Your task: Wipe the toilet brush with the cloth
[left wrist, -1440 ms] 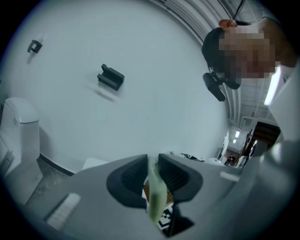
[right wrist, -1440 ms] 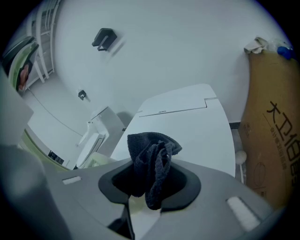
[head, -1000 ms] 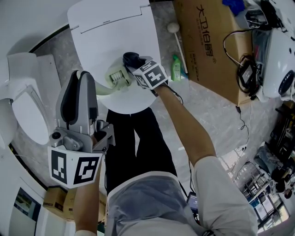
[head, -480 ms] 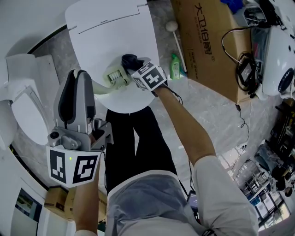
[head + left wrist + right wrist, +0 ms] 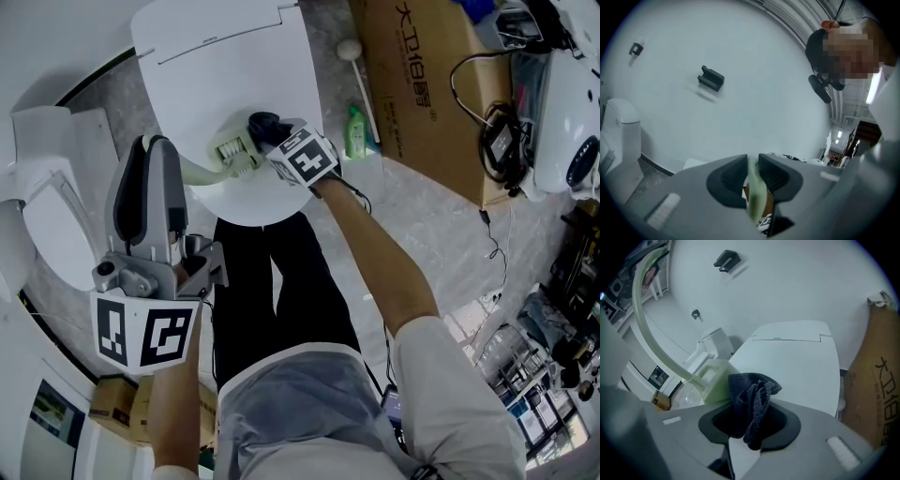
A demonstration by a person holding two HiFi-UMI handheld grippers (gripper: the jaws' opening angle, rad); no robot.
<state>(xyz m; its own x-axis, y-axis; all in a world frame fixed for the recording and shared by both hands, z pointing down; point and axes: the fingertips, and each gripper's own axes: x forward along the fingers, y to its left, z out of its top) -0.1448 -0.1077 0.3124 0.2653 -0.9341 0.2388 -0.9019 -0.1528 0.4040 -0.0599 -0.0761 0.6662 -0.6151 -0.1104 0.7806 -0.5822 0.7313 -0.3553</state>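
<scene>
The toilet brush (image 5: 232,150) is pale green, head and curved handle alike. The cloth (image 5: 751,401) is dark blue-grey, almost charcoal. The left gripper (image 5: 752,161) has a grey body and black fingers (image 5: 729,176); its marker cube (image 5: 141,336) shows black squares on white. The right gripper (image 5: 749,423) carries the same pattern. The toilet lid (image 5: 225,66) is plain white. At 1 o'clock in the head view, a brown cardboard box (image 5: 422,84) bears dark print, and the bottle (image 5: 357,136) beside it is bright green. The floor (image 5: 422,234) is grey and speckled. The person's trousers (image 5: 281,281) are black.
</scene>
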